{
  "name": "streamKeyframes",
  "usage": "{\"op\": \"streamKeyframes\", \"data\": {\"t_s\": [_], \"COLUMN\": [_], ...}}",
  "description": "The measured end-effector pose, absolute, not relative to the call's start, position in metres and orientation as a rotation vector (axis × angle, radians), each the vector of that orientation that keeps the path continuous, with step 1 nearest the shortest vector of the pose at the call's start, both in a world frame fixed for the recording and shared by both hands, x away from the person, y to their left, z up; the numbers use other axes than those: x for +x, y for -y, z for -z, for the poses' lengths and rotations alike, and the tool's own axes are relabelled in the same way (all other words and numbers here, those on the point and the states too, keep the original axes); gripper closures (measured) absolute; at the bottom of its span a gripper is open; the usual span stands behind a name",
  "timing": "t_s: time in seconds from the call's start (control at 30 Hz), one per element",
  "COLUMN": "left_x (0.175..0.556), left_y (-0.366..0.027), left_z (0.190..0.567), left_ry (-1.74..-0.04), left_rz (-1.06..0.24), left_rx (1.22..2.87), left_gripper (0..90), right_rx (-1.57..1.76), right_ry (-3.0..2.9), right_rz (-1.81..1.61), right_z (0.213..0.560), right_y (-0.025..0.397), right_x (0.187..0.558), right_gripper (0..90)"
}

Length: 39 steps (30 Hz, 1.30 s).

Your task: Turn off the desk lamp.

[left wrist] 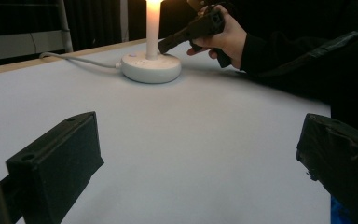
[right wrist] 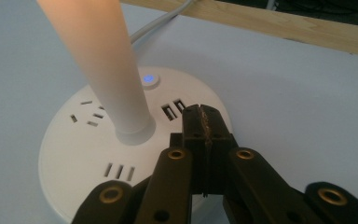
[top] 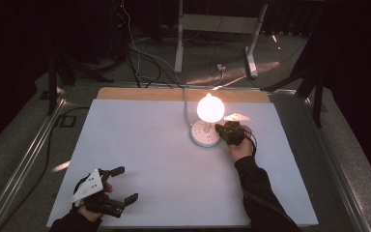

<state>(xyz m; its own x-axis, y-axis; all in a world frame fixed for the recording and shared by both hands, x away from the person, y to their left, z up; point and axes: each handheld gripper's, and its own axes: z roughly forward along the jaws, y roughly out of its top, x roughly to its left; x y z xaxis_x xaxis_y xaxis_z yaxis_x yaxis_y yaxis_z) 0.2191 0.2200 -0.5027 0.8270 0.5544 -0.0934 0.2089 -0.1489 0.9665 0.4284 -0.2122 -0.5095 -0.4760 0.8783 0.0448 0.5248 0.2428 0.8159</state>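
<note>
Closest to the lens, the right gripper (right wrist: 200,112) has its jaws pressed together with nothing between them, tips resting on the top of the round white socket base (right wrist: 81,154), just right of the lamp stem (right wrist: 107,70) and below the blue-lit button (right wrist: 149,79). Above it the bulb (top: 210,108) glows. Well off to its left, the left gripper (top: 125,183) hovers over the bench (top: 164,164), jaws spread wide and empty.

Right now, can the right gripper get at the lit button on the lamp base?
Probably yes. The right gripper, jaws shut, hovers over the lamp base just short of the lit button; the lamp stem stands to one side, not between them.
</note>
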Motion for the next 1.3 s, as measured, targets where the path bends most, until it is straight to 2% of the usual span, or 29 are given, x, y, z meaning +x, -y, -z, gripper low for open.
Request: {"op": "streamKeyframes", "data": {"t_s": [0.37, 0.67, 1.0, 1.3], "left_x": [0.219, 0.219, 0.219, 0.219], "left_y": [-0.219, -0.219, -0.219, -0.220], "left_z": [0.503, 0.503, 0.503, 0.503], "left_ry": [-0.591, -0.594, -0.594, -0.596], "left_rz": [-0.335, -0.336, -0.334, -0.335], "left_rx": [1.730, 1.731, 1.728, 1.727], "left_gripper": [0.5, 0.5, 0.4, 0.5], "right_rx": [1.276, 1.287, 1.280, 1.293], "right_ry": [-2.085, -2.055, -2.056, -2.074], "right_rz": [-1.123, -1.170, -1.169, -1.156], "right_z": [0.511, 0.492, 0.486, 0.494], "right_y": [0.211, 0.220, 0.221, 0.219], "right_x": [0.427, 0.426, 0.425, 0.428], "right_gripper": [90.0, 90.0, 90.0, 90.0]}}
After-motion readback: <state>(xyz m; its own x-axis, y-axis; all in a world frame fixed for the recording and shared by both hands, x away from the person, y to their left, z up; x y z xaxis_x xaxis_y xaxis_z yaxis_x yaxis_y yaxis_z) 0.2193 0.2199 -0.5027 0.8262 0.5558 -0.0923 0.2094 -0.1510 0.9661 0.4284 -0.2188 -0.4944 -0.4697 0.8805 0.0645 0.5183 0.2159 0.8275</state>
